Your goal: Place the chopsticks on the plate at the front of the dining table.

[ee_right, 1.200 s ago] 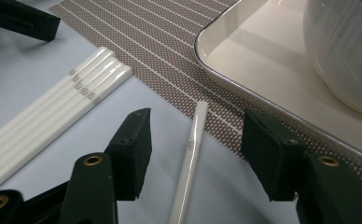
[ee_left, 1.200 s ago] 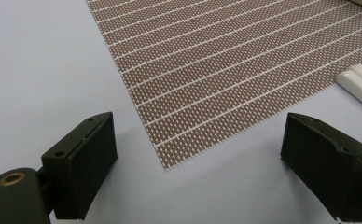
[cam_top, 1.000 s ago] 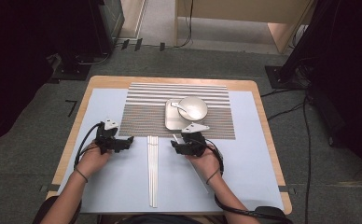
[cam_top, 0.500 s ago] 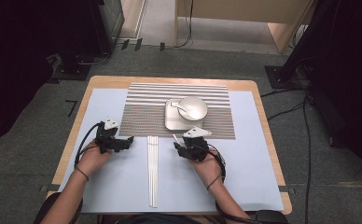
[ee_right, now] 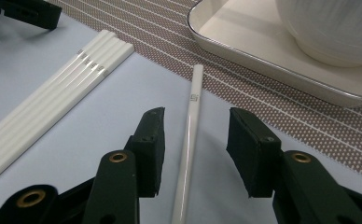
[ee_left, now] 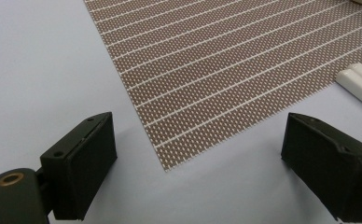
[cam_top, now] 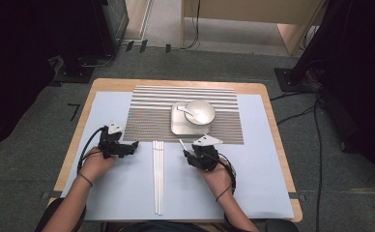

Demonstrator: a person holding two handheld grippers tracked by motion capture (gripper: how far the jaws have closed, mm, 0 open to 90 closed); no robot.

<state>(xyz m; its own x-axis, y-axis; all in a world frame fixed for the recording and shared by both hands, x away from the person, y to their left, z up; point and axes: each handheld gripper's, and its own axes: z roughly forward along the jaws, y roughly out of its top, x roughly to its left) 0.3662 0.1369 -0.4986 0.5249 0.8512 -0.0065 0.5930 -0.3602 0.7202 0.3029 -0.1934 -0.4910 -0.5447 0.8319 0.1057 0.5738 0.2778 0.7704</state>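
Right gripper (ee_right: 195, 140) fingers closing around single white chopstick (ee_right: 191, 135) near bench's near edge, pads not touching. Left gripper (ee_left: 198, 163) fingers wide open, empty, over brown striped placemat (ee_left: 244, 70) corner.

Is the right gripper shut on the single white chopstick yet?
Not yet: the right gripper has just been closing, but gaps remain beside the single white chopstick.

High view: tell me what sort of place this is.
Probably a lab or studio set up for recording table setting, not a dining room. A small wooden table stands on grey carpet with cables across the floor, and on it lie a striped placemat, a tray and a bowl.
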